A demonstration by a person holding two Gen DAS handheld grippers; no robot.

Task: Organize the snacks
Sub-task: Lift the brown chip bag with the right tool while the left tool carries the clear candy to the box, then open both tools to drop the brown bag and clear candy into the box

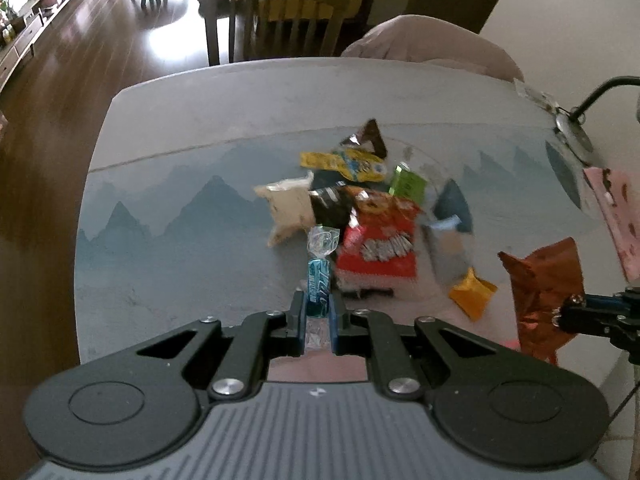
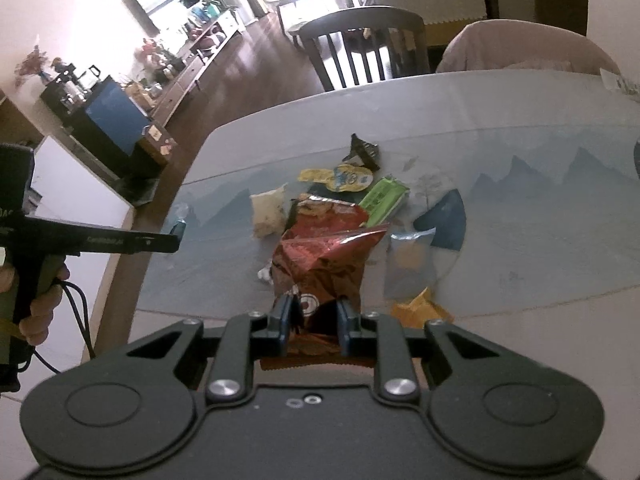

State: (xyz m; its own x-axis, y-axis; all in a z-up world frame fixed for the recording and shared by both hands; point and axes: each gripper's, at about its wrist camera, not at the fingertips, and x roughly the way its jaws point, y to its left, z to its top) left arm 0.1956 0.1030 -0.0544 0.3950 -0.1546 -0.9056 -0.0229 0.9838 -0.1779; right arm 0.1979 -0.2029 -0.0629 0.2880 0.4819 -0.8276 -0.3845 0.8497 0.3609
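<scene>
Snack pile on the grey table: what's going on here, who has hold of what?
A person is sorting snacks with two tools. The left hand-held gripper is shut on a blue twist-wrapped candy, held above the grey mountain-print table. The right hand-held gripper is clamped on a crinkled reddish-brown foil snack bag. The other packets, including a red chip bag and a yellow pouch, lie loosely piled mid-table.

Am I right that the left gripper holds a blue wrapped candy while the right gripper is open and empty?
Not quite: the left gripper does hold the blue candy, but the right gripper is shut on a red-brown foil packet, as the right wrist view shows.
</scene>
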